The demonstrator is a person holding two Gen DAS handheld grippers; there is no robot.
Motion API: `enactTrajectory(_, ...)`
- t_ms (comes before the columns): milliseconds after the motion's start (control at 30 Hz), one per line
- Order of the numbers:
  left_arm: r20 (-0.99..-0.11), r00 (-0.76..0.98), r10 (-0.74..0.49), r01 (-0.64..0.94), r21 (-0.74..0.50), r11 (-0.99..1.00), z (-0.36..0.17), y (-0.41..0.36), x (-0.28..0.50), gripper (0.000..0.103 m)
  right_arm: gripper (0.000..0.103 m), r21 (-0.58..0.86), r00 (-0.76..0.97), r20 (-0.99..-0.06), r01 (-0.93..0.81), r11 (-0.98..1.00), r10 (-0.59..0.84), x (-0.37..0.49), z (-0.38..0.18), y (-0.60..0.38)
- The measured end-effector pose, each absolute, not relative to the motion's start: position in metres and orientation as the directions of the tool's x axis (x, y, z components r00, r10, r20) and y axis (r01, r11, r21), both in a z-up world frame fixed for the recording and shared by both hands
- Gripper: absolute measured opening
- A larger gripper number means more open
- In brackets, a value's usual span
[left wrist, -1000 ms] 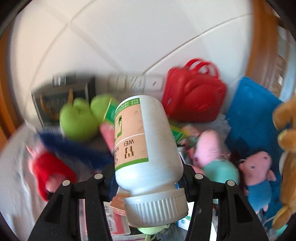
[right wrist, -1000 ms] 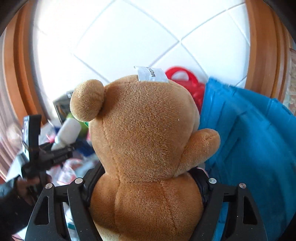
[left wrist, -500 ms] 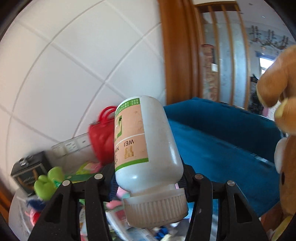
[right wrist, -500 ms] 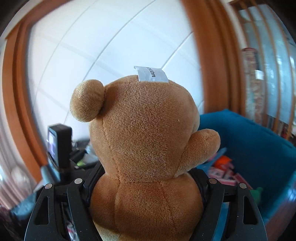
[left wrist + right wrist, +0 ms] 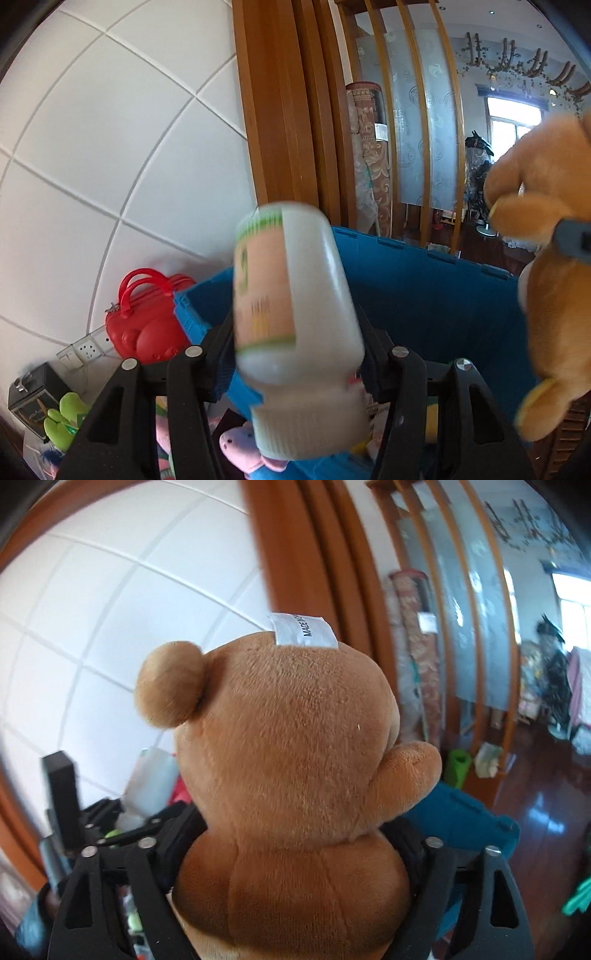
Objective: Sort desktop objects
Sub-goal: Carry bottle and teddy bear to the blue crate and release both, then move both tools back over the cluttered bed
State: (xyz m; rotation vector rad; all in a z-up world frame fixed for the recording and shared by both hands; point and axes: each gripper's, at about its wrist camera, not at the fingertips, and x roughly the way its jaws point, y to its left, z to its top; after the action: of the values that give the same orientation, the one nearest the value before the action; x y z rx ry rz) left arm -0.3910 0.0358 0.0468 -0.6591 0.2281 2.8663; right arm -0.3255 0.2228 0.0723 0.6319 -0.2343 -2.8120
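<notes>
In the left wrist view a white plastic bottle [image 5: 295,317] with a peach and green label stands between the fingers of my left gripper [image 5: 295,354]. It looks blurred and tilted, cap toward the camera, over the blue bin [image 5: 424,291]. In the right wrist view my right gripper [image 5: 291,842] is shut on a brown teddy bear [image 5: 291,775] with a white tag on its head. The bear also shows at the right edge of the left wrist view [image 5: 546,295]. The left gripper [image 5: 110,827] and the bottle [image 5: 147,779] show small at the left of the right wrist view.
A red toy handbag [image 5: 147,317] stands by the white tiled wall left of the bin. A pink pig plush [image 5: 240,446], a green plush [image 5: 62,413] and a black box [image 5: 33,391] lie lower left. A wooden slatted screen [image 5: 295,110] rises behind the bin.
Both grippers swung right and up, from the cluttered desktop toward the blue bin. The bottle now looks blurred and shifted between the left fingers. The bear stays gripped.
</notes>
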Motion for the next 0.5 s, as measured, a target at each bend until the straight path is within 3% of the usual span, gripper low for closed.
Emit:
enactTrajectory(167, -0.438, -0.89, 0.129, -0.186, 0.09, -0.978, 0.066, 0.054, -0.417, 0.079, 0.092, 0.296, -0.811, -0.497, 0.174, -0.939, -0.308, -0.375, 0.061, 0.242)
enactTrajectory(300, -0.4, -0.91, 0.107, -0.168, 0.121, -0.978, 0.072, 0.062, -0.417, 0.079, 0.093, 0.313, -0.826, -0.448, 0.213, -0.926, -0.342, -0.366, 0.061, 0.25)
enactTrajectory(500, -0.414, -0.903, 0.11, -0.165, 0.1, -0.981, 0.056, 0.057, -0.409, 0.079, 0.094, 0.411, -0.801, -0.395, 0.284, -0.866, -0.45, -0.371, 0.058, 0.27)
